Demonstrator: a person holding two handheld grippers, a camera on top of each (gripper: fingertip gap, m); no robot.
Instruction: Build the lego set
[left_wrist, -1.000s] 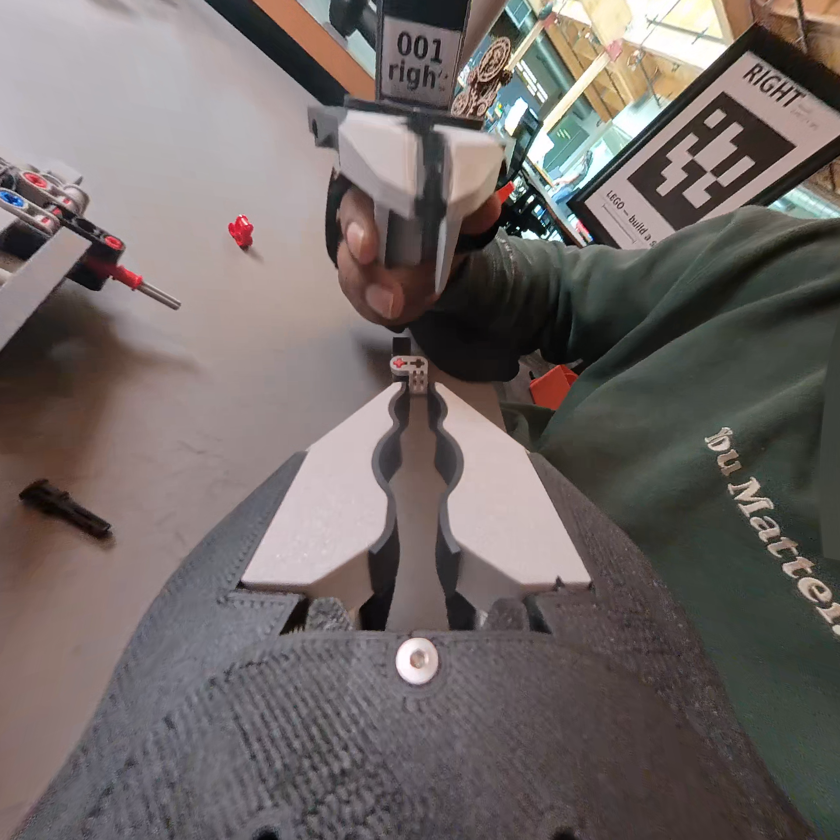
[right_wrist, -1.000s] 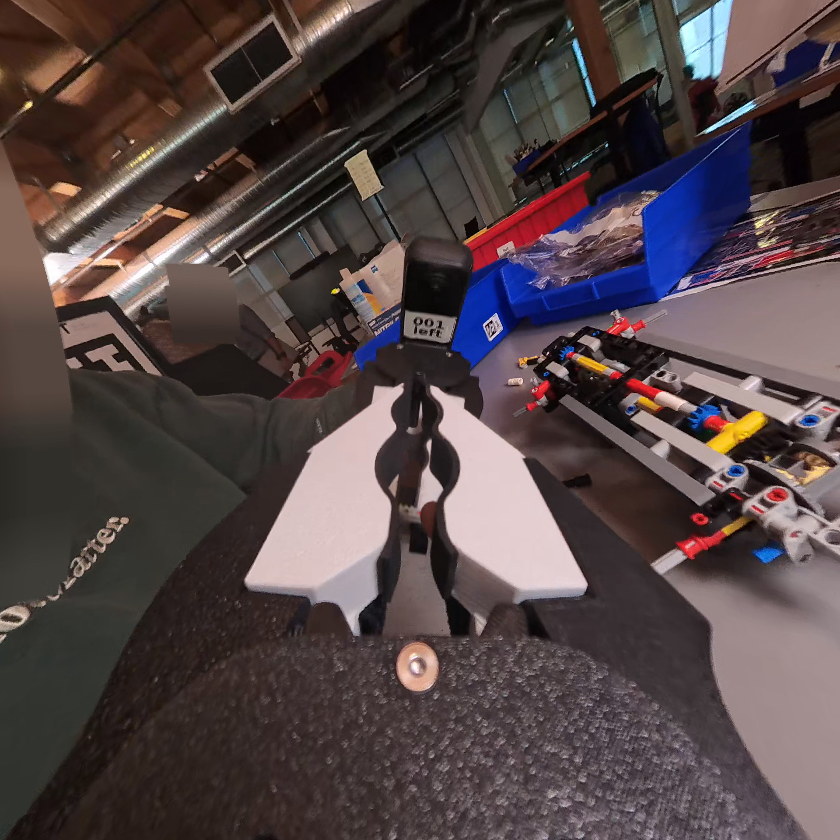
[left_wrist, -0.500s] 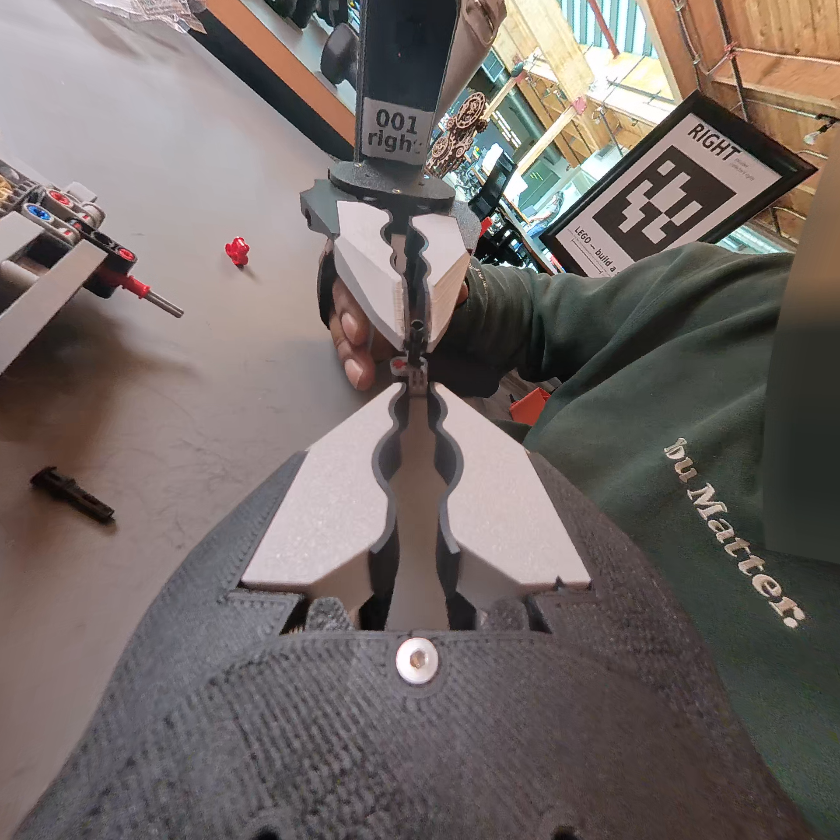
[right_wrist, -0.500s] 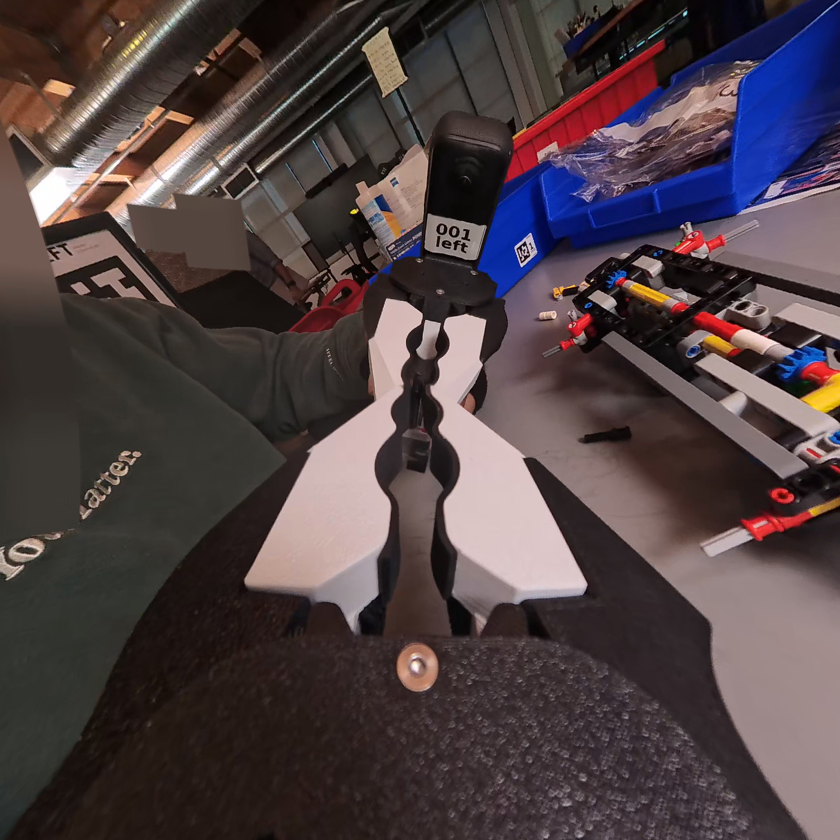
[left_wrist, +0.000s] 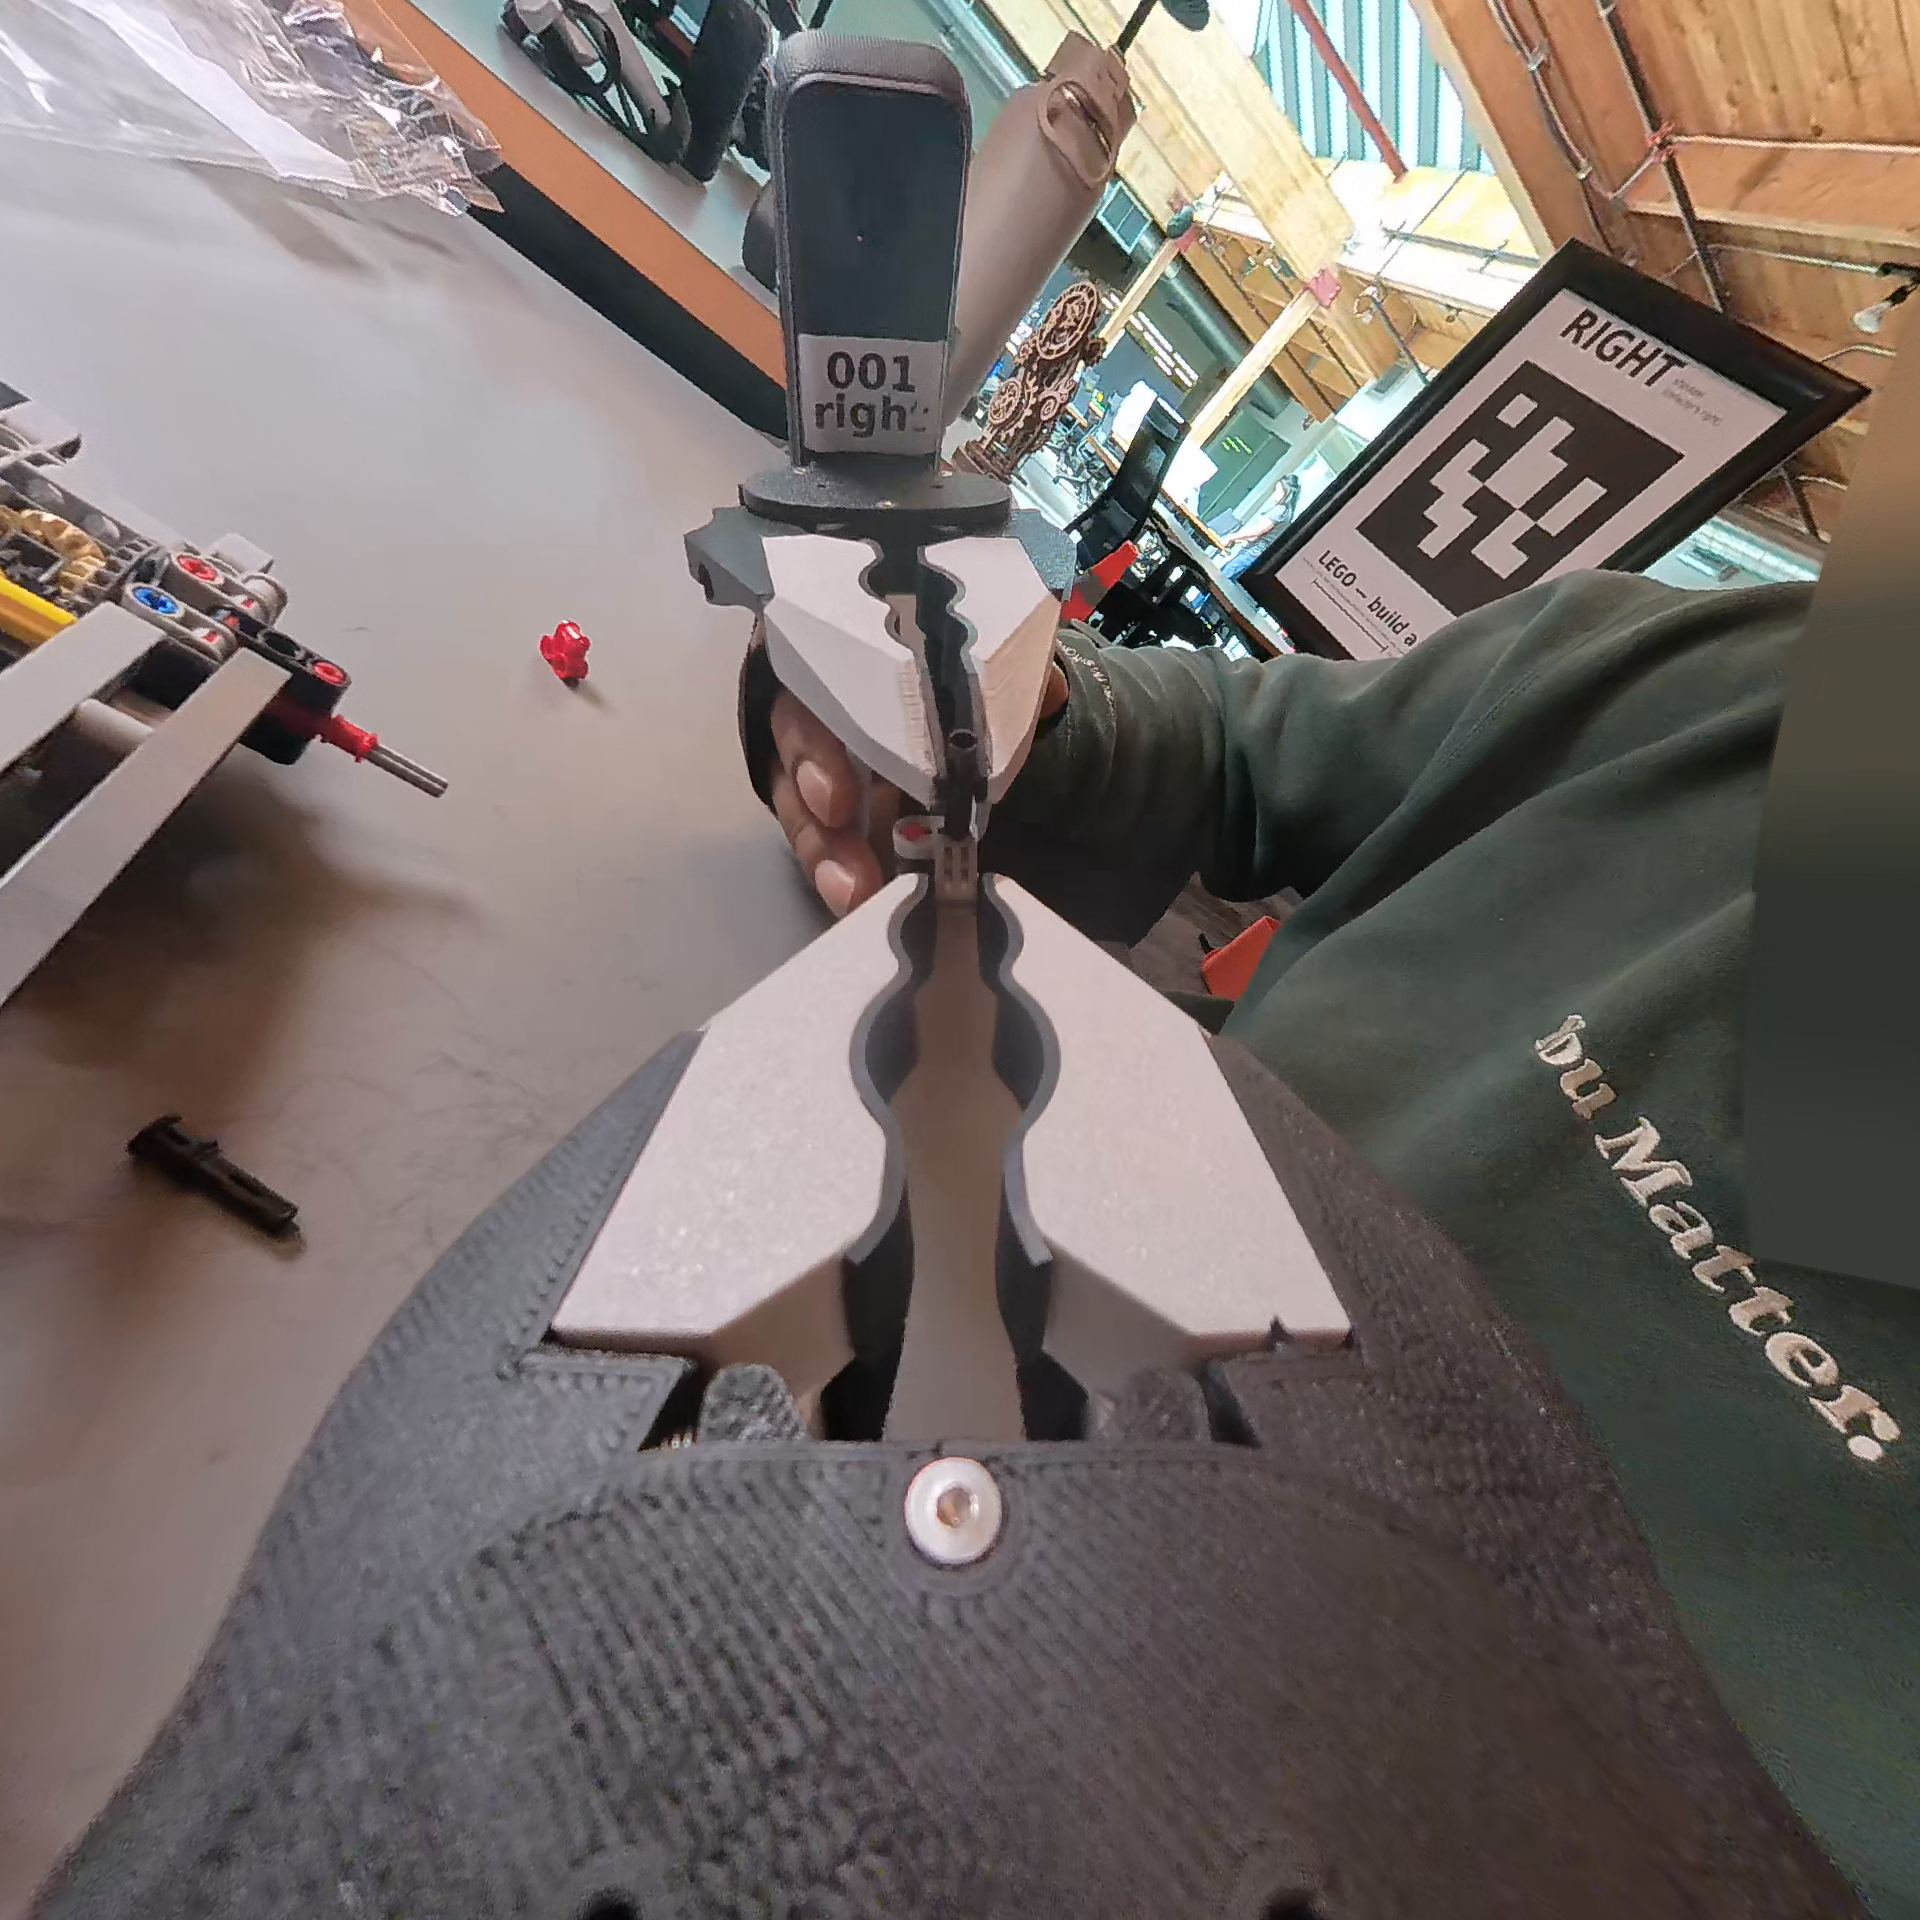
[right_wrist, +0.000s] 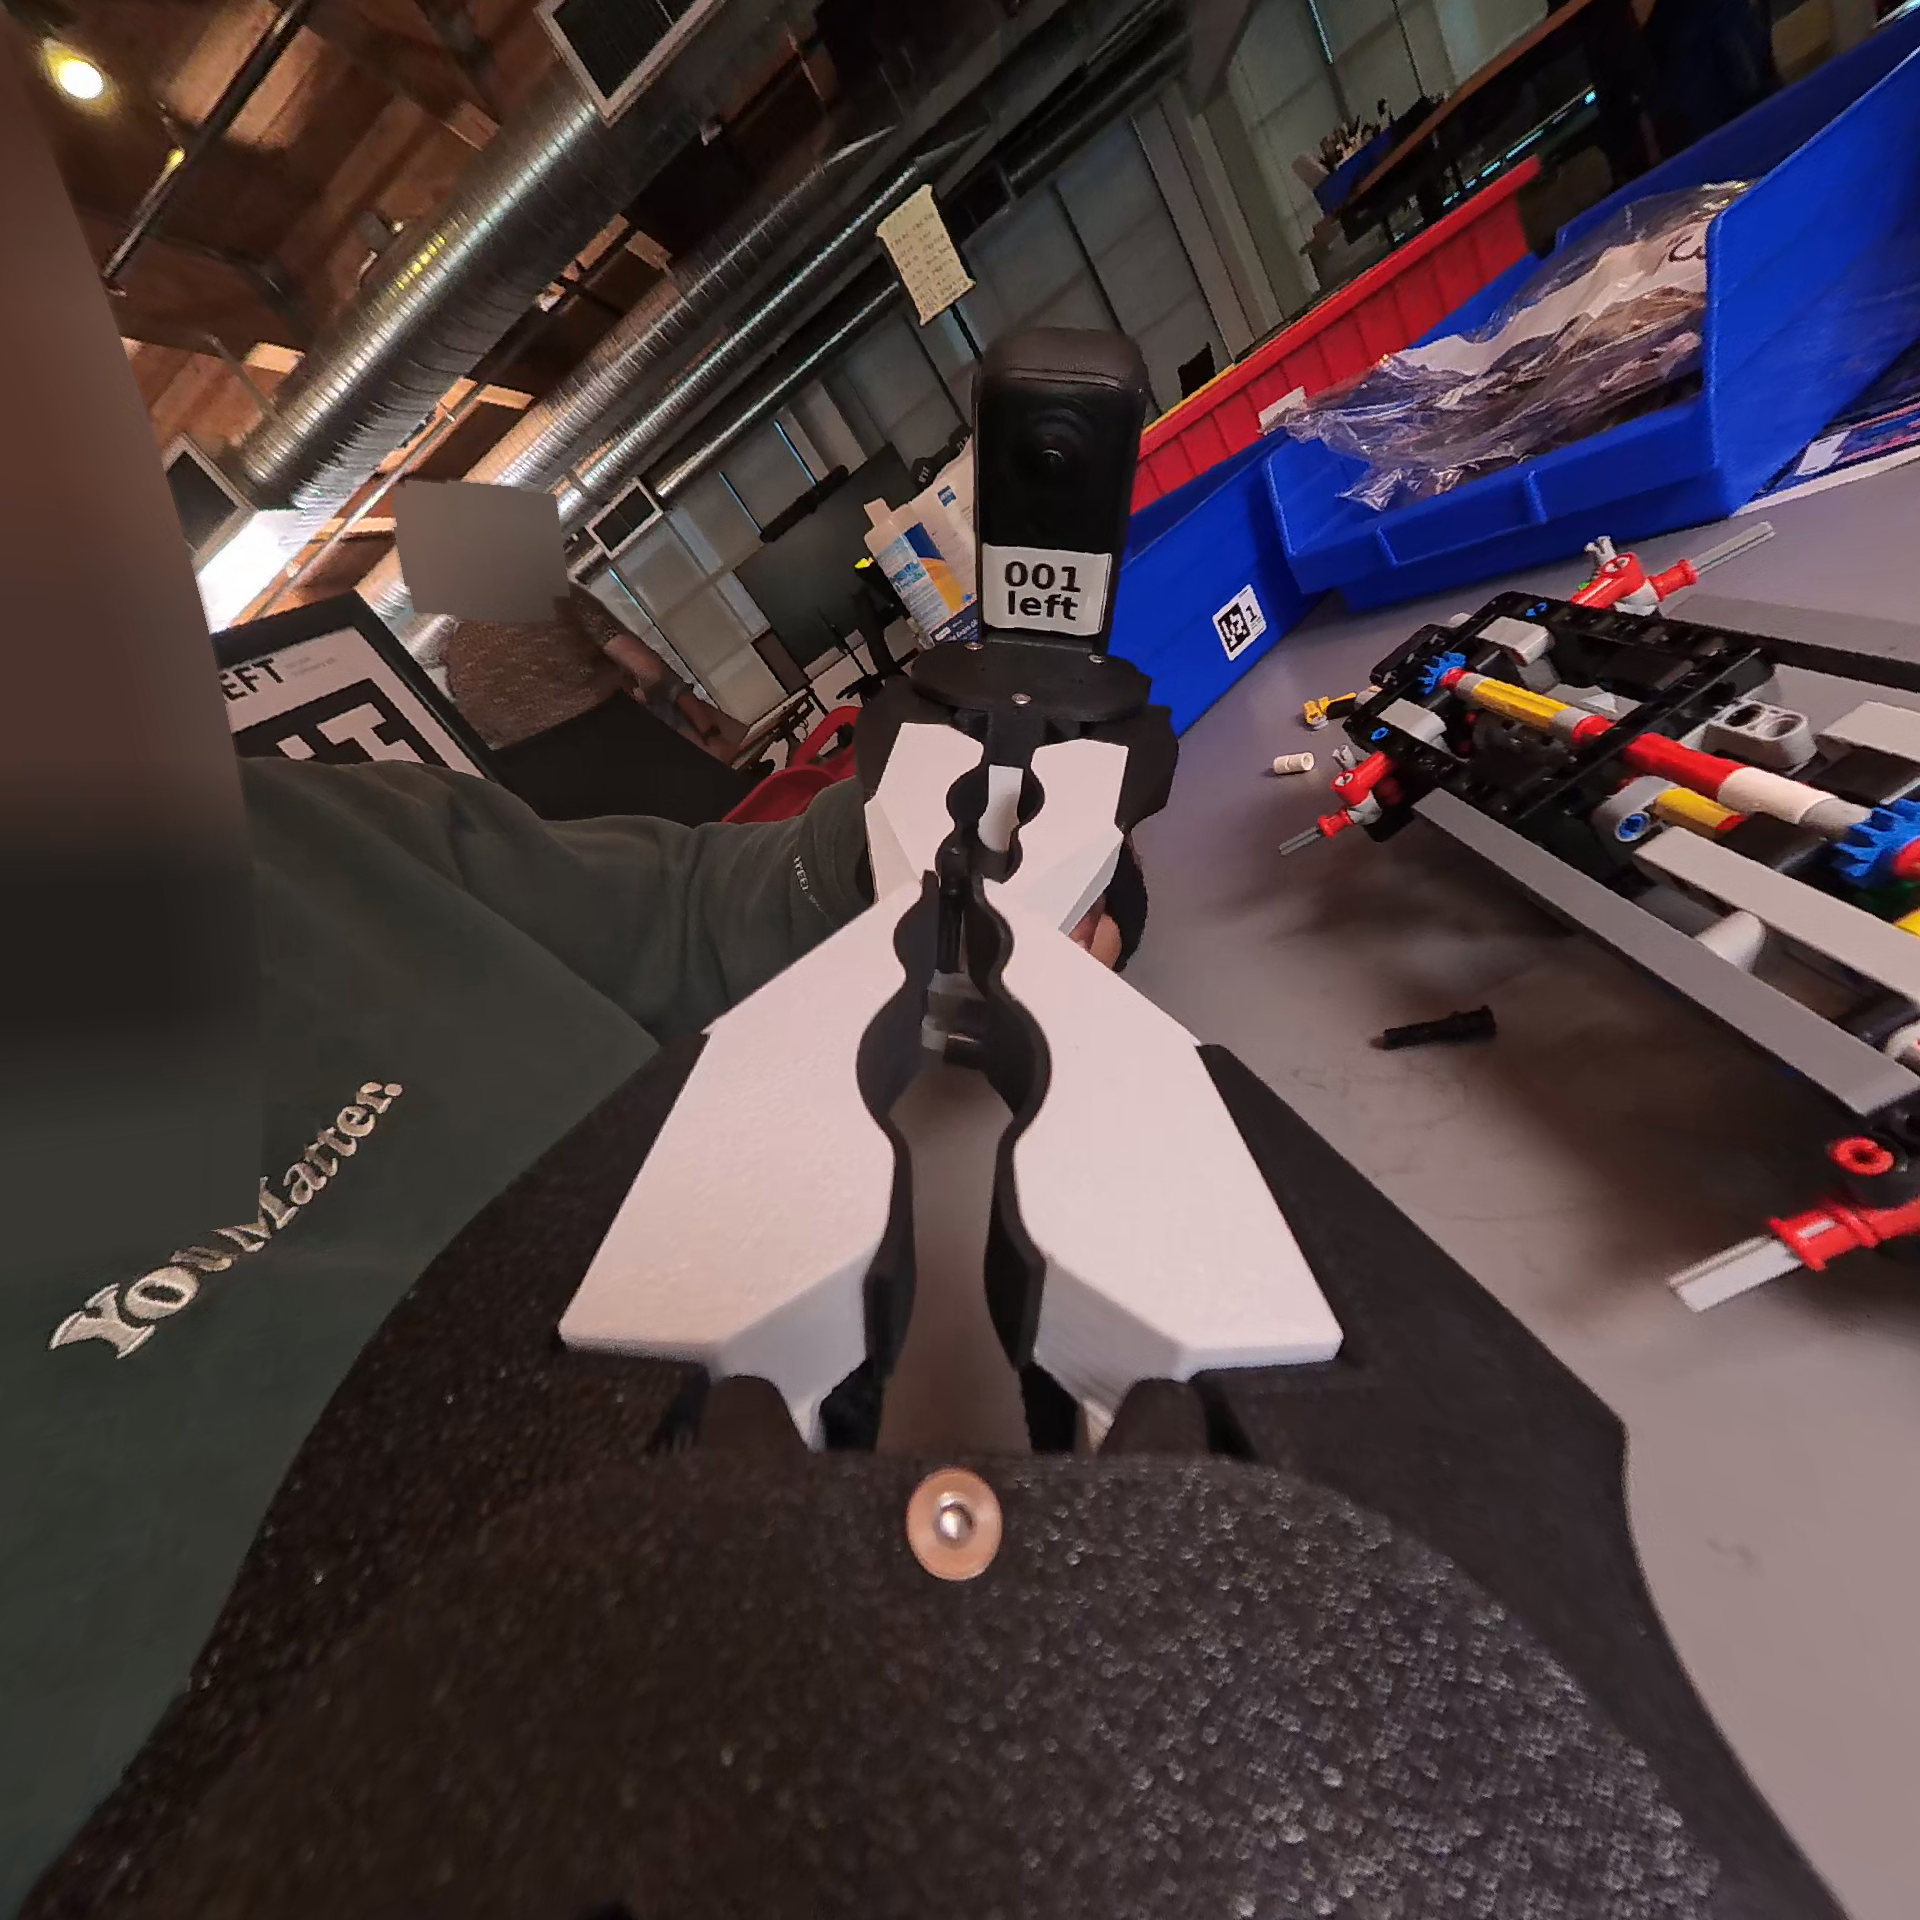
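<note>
My left gripper (left_wrist: 951, 883) is shut on a small grey connector (left_wrist: 956, 860) with a red bit on it, held above the grey table (left_wrist: 416, 416). My right gripper (right_wrist: 943, 894) faces it tip to tip and is shut on a short black pin (right_wrist: 948, 930). In the left wrist view the pin (left_wrist: 958, 774) points down and meets the connector's top. The half-built Lego chassis (right_wrist: 1662, 790) lies on the table to the right of my right gripper, and its end shows in the left wrist view (left_wrist: 156, 644).
A loose black pin (left_wrist: 213, 1164) and a small red piece (left_wrist: 566, 649) lie on the table. Small loose pieces (right_wrist: 1294, 762) lie near the chassis. Blue bins (right_wrist: 1558, 488) stand behind it. The person's green sleeve (left_wrist: 1455, 779) and a framed sign (left_wrist: 1538, 468) are close by. The tips of both grippers are at nearly the same place. Left tips and right tips are each some 20 centimeters from the small red piece (left_wrist: 566, 649).
My right gripper has swung in toward my left gripper and turned, bringing the black pin down onto the grey connector. My left gripper has held its grip nearly still.
</note>
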